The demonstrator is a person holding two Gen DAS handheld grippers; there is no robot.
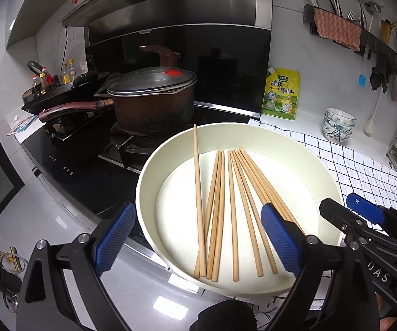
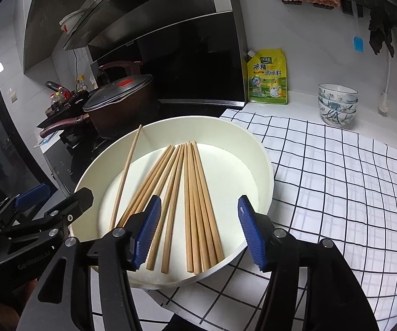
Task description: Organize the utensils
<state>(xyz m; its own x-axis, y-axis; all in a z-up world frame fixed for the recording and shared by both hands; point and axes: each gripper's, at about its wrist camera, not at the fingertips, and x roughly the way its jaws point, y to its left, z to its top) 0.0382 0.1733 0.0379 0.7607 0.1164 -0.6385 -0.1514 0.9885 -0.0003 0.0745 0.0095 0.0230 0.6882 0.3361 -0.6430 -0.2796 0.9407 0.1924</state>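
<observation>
Both grippers' fingers stand spread, grasping nothing. Right gripper (image 2: pixel 199 230) straddles the wooden chopsticks (image 2: pixel 198 207) in the cream basin (image 2: pixel 264 165) at lower centre of its frame. Their long axes run away up-frame, roughly along its fingers; left gripper (image 1: pixel 198 237) hangs over the basin's near rim.

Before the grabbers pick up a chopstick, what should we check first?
1. Left gripper jaws wide open, nothing between the pads: ok.
2. Right gripper jaws open, hanging over the chopsticks, not pinching any: ok.
3. All chopsticks inside the white basin: ok.
4. One chopstick lying apart, its tip up on the basin wall, easy to take alone: ok.
5. The rest bunched side by side, so single picks look hard: not ok.
6. Where the chopsticks should go: cannot tell.
</observation>
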